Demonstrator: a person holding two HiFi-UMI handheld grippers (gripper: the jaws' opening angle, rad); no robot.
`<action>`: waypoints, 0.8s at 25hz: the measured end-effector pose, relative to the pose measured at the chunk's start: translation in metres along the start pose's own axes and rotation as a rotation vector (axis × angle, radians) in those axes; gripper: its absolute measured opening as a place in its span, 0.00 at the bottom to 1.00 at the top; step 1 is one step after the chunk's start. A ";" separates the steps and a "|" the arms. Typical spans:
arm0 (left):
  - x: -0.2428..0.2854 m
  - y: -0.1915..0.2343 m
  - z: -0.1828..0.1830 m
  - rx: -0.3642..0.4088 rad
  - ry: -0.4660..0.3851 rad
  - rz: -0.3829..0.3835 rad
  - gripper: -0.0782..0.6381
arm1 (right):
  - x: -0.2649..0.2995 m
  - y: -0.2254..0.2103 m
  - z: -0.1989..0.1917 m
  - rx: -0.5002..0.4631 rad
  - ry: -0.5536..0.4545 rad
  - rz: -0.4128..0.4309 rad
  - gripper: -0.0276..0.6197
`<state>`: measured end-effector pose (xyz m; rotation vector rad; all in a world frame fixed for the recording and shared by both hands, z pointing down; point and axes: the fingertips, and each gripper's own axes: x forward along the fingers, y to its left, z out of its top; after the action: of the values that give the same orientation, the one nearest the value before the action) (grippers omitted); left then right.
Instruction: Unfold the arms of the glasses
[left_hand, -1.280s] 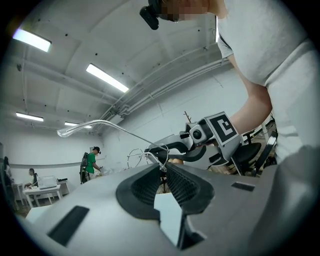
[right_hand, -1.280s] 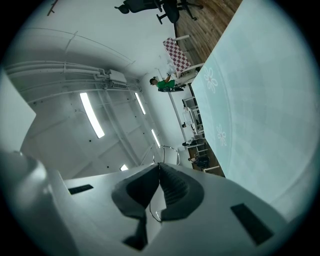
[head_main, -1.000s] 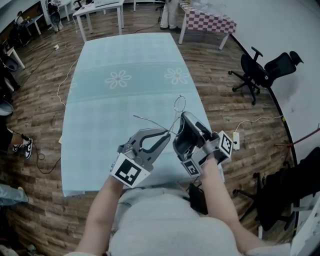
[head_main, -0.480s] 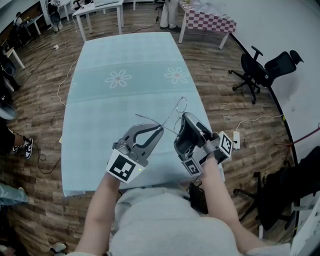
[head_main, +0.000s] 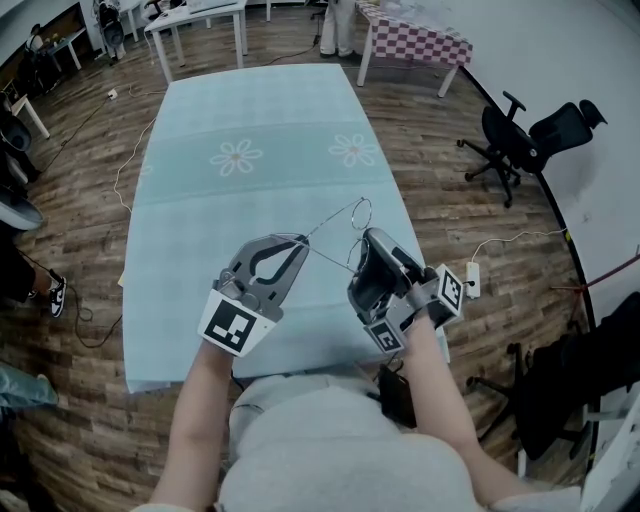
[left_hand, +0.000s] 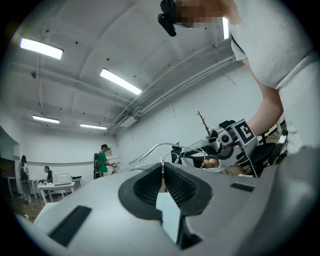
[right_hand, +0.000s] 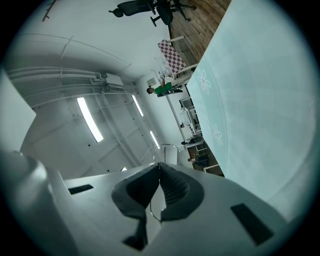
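Observation:
A thin wire-framed pair of glasses (head_main: 358, 212) hangs in the air between my two grippers, above the near part of the light blue table (head_main: 250, 120). My right gripper (head_main: 368, 238) is shut on the frame; one round rim (right_hand: 167, 146) sticks out past its closed jaws (right_hand: 159, 167). My left gripper (head_main: 296, 243) sits to the left, and its jaws have just been closing on one thin arm (left_hand: 150, 148) of the glasses. That arm runs from the pinched pads (left_hand: 163, 167) across to the right gripper (left_hand: 235, 142).
Black office chairs (head_main: 530, 140) stand on the wood floor at the right. Behind the blue table are a checkered table (head_main: 415, 45) and a white table (head_main: 195, 20). A power strip (head_main: 470, 280) lies by the table's right edge. A person in green (left_hand: 102, 160) stands far off.
My left gripper has moved left, away from the right one, with the glasses arm in it, so the arm now stretches out from the frame. The right gripper has stayed put.

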<state>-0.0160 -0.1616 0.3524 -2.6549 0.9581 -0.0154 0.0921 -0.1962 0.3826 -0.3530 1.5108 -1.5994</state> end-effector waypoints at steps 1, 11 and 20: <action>-0.001 0.002 0.000 0.003 0.001 0.004 0.14 | 0.000 0.000 -0.001 0.005 0.004 0.002 0.06; -0.006 0.019 -0.001 0.027 0.016 0.013 0.14 | 0.001 -0.001 -0.007 0.005 0.063 0.014 0.06; -0.008 0.031 -0.002 0.036 0.027 0.009 0.14 | 0.003 0.001 -0.010 0.003 0.109 0.014 0.06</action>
<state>-0.0415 -0.1798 0.3454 -2.6240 0.9694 -0.0659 0.0839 -0.1917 0.3787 -0.2565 1.5890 -1.6330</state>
